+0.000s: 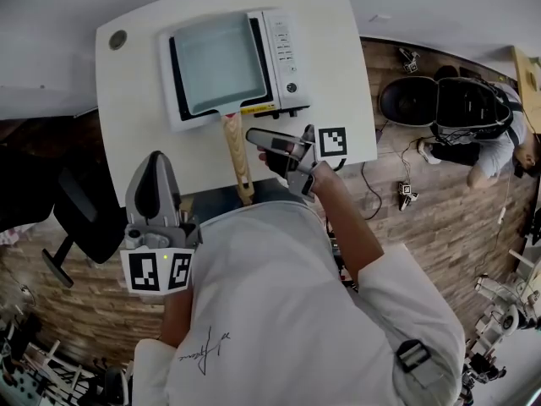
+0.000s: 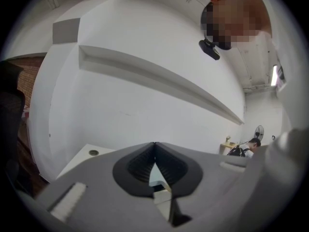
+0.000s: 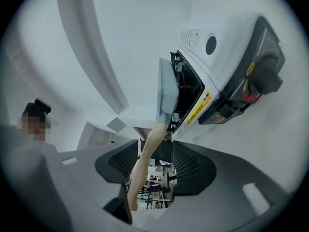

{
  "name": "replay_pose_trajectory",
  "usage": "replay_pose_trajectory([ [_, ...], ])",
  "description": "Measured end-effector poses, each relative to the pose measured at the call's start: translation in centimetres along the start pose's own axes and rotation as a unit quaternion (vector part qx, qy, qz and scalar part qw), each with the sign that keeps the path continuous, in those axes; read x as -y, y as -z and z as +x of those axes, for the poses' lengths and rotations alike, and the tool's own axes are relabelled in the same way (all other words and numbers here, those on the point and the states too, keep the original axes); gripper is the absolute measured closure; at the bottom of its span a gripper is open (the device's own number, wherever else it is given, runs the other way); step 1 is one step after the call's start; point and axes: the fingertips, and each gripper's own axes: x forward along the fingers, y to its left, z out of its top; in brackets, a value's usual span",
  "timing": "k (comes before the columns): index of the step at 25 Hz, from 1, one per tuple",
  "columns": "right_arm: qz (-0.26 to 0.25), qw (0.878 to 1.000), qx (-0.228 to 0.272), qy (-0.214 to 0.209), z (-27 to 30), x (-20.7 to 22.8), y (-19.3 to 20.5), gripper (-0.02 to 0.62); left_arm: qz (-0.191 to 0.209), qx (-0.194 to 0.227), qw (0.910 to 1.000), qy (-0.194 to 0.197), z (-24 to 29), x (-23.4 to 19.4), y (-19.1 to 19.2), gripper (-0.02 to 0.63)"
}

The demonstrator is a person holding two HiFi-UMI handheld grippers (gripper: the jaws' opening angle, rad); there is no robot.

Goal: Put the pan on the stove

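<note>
A square grey pan (image 1: 218, 64) rests on the white portable stove (image 1: 283, 53) at the back of the white table (image 1: 135, 117). Its wooden handle (image 1: 237, 155) points back toward me. My right gripper (image 1: 256, 138) hovers just right of that handle, jaws wide open and gripping nothing. In the right gripper view the handle (image 3: 145, 158) shows through the gap of the right gripper (image 3: 152, 166) without either pad pressing on it, with the pan (image 3: 166, 93) and stove (image 3: 227, 66) beyond. My left gripper (image 1: 155, 172) hangs low at the table's near left, shut and empty (image 2: 154, 151).
A round cable hole (image 1: 117, 40) sits in the table's far left corner. A black office chair (image 1: 84, 218) stands left of the table. On the wooden floor to the right are a black backpack (image 1: 461, 108), cables and a seated person (image 1: 499, 146).
</note>
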Motion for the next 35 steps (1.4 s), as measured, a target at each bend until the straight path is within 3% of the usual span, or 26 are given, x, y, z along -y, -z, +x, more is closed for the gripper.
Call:
replay_pose_trajectory([
  [9, -0.096, 0.99, 0.066, 0.081, -3.1, -2.1, -2.5, 0.406, -0.004, 0.009, 0.9995, 0.03, 0.4, 0.2, -0.5, 0.6],
  [16, -0.191, 0.959, 0.127, 0.164, -5.8, -6.2, -3.2, 0.514, 0.001, 0.014, 0.9983, 0.057, -0.5, 0.3, -1.9, 0.6],
  [23, -0.24, 0.936, 0.171, 0.194, -8.0, -11.0, -2.9, 0.541, -0.005, 0.012, 0.9973, 0.073, -2.0, 0.3, -2.8, 0.6],
  [35, -0.305, 0.897, 0.212, 0.241, -9.4, -15.2, -1.9, 0.588, -0.008, 0.016, 0.9969, 0.077, -2.6, -1.6, -3.2, 0.6],
])
